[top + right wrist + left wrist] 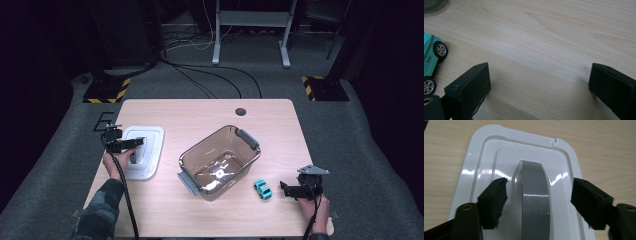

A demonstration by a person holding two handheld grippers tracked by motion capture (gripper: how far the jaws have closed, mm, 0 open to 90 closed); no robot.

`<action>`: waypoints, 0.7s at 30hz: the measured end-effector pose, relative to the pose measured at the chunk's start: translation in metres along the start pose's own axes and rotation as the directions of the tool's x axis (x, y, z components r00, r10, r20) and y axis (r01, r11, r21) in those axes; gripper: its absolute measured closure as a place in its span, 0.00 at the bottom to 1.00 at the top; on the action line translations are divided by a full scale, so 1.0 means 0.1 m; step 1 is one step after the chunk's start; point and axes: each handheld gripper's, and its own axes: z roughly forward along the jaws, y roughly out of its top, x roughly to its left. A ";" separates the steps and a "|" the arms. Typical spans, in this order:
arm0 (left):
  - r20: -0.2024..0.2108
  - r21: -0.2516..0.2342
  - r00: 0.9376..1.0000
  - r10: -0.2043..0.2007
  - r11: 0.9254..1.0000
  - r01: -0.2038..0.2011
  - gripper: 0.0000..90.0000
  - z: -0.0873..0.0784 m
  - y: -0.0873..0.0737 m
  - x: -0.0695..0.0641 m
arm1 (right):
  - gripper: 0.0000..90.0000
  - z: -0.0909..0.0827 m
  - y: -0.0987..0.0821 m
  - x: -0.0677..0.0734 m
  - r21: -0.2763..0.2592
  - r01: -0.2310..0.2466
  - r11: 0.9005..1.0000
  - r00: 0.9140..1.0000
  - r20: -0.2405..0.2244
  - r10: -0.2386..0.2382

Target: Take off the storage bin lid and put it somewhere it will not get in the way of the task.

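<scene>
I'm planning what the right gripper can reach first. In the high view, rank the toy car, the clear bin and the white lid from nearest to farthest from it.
From the right gripper:
1. Toy car, just to its left on the table.
2. Clear bin, mid-table, beyond the car.
3. White lid, far left, under the left gripper.

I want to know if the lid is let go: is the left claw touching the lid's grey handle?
Apart. In the left gripper view the left claw straddles the grey handle, with white lid showing between each pad and it.
</scene>
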 end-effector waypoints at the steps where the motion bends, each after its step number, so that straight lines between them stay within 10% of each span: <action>1: 0.004 -0.002 1.000 0.003 1.000 -0.003 0.26 -0.03 0.00 -0.02 | 0.04 0.00 0.00 0.00 -0.001 -0.001 1.000 1.000 0.000 0.001; 11: 0.036 -0.026 0.993 0.115 0.993 -0.114 0.06 -0.28 -0.02 -0.22 | 0.04 0.00 0.00 0.00 -0.001 0.000 1.000 1.000 0.000 0.000; 21: 0.066 -0.049 0.973 0.223 0.974 -0.220 0.00 -0.45 -0.17 -0.39 | 0.04 0.00 0.00 0.00 0.000 -0.001 1.000 1.000 0.000 0.001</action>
